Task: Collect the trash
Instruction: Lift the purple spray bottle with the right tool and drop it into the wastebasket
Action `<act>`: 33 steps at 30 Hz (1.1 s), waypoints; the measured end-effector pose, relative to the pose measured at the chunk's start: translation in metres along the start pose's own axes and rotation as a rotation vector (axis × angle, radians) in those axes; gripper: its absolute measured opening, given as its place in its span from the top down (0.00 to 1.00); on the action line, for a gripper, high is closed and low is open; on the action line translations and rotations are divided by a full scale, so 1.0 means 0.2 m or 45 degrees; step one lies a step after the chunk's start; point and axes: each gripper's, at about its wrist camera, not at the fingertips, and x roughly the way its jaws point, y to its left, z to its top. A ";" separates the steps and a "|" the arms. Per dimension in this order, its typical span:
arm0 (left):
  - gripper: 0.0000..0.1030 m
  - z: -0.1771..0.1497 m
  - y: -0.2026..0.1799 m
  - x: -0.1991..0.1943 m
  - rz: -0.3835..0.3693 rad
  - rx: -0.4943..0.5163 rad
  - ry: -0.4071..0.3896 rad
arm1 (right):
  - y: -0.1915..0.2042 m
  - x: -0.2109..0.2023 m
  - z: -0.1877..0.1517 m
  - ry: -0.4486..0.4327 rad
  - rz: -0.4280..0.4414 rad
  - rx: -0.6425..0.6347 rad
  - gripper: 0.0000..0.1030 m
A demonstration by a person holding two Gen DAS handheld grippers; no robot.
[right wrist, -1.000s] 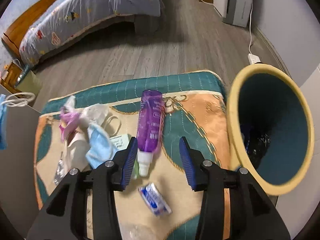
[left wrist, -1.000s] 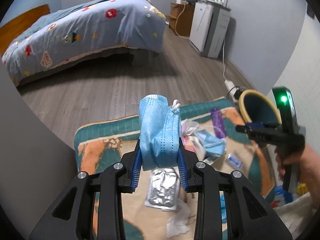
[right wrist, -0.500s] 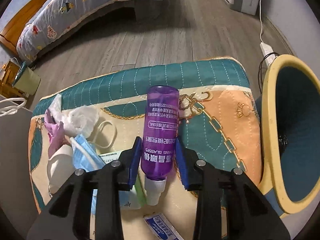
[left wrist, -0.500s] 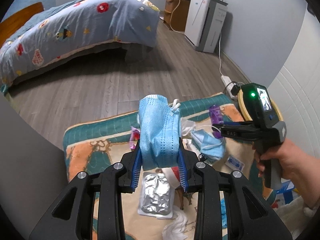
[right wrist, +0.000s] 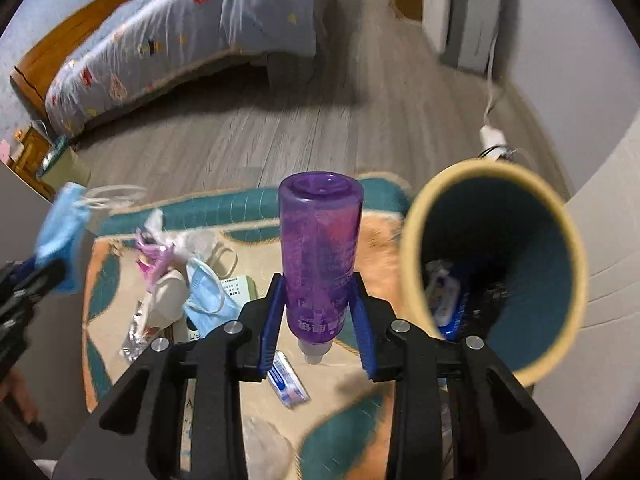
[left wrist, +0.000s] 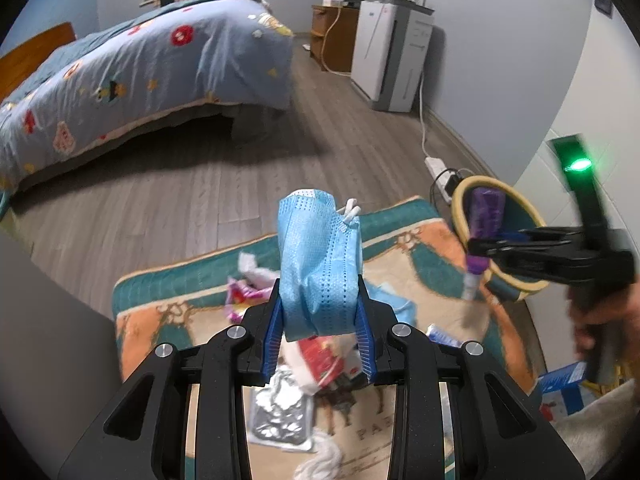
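Note:
My left gripper [left wrist: 319,320] is shut on a folded blue face mask [left wrist: 318,264] and holds it above the rug. My right gripper [right wrist: 318,316] is shut on a purple bottle [right wrist: 320,248], lifted off the rug, cap end down. In the left wrist view the right gripper [left wrist: 486,248] holds the bottle [left wrist: 482,220] in front of the yellow-rimmed bin [left wrist: 460,208]. The bin [right wrist: 568,248] stands right of the rug and holds some trash. In the right wrist view the left gripper's mask [right wrist: 60,232] shows at far left.
On the patterned rug [right wrist: 100,264] lie another blue mask [right wrist: 208,300], a pink wrapper [right wrist: 152,256], a foil blister pack [left wrist: 280,416], a small blue-white sachet [right wrist: 288,380] and white tissue [left wrist: 320,456]. A bed [left wrist: 140,60] and a white appliance [left wrist: 392,52] stand beyond.
My right gripper closed on the purple bottle and lifted it off the rug toward the bin. My left gripper kept holding the mask, drifting slightly.

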 end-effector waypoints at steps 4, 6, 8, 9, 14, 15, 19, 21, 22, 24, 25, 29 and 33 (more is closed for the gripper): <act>0.67 0.05 -0.10 0.00 -0.015 0.014 -0.035 | -0.16 -0.25 -0.01 -0.073 -0.012 0.021 0.69; 0.67 0.08 -0.16 0.00 -0.023 0.031 -0.054 | -0.24 -0.33 -0.05 -0.103 -0.035 0.019 0.69; 0.67 0.09 -0.21 0.01 -0.030 0.045 -0.066 | -0.34 -0.38 -0.10 -0.123 -0.049 0.038 0.69; 0.67 0.10 -0.24 0.01 -0.032 0.057 -0.074 | -0.40 -0.38 -0.13 -0.126 -0.052 0.066 0.69; 0.67 0.15 -0.41 0.07 -0.051 0.107 -0.089 | -0.61 -0.33 -0.16 -0.117 -0.124 0.120 0.69; 0.67 0.15 -0.44 0.08 -0.059 0.116 -0.085 | -0.65 -0.30 -0.16 -0.108 -0.147 0.121 0.69; 0.67 0.14 -0.61 0.14 -0.086 0.203 -0.066 | -0.79 -0.26 -0.18 -0.093 -0.147 0.187 0.69; 0.67 0.12 -0.71 0.18 -0.105 0.257 -0.052 | -0.83 -0.23 -0.18 -0.085 -0.171 0.196 0.69; 0.67 0.11 -0.74 0.21 -0.118 0.275 -0.041 | -0.86 -0.21 -0.18 -0.077 -0.186 0.196 0.69; 0.67 0.09 -0.84 0.28 -0.147 0.317 0.001 | -0.92 -0.16 -0.20 -0.058 -0.193 0.215 0.69; 0.67 0.08 -0.88 0.30 -0.151 0.336 0.015 | -0.94 -0.14 -0.20 -0.052 -0.187 0.229 0.69; 0.67 0.05 -1.02 0.44 -0.192 0.377 0.074 | -1.05 -0.08 -0.21 -0.022 -0.201 0.281 0.69; 0.67 0.09 -1.13 0.54 -0.257 0.367 0.067 | -1.11 -0.02 -0.22 -0.002 -0.204 0.320 0.69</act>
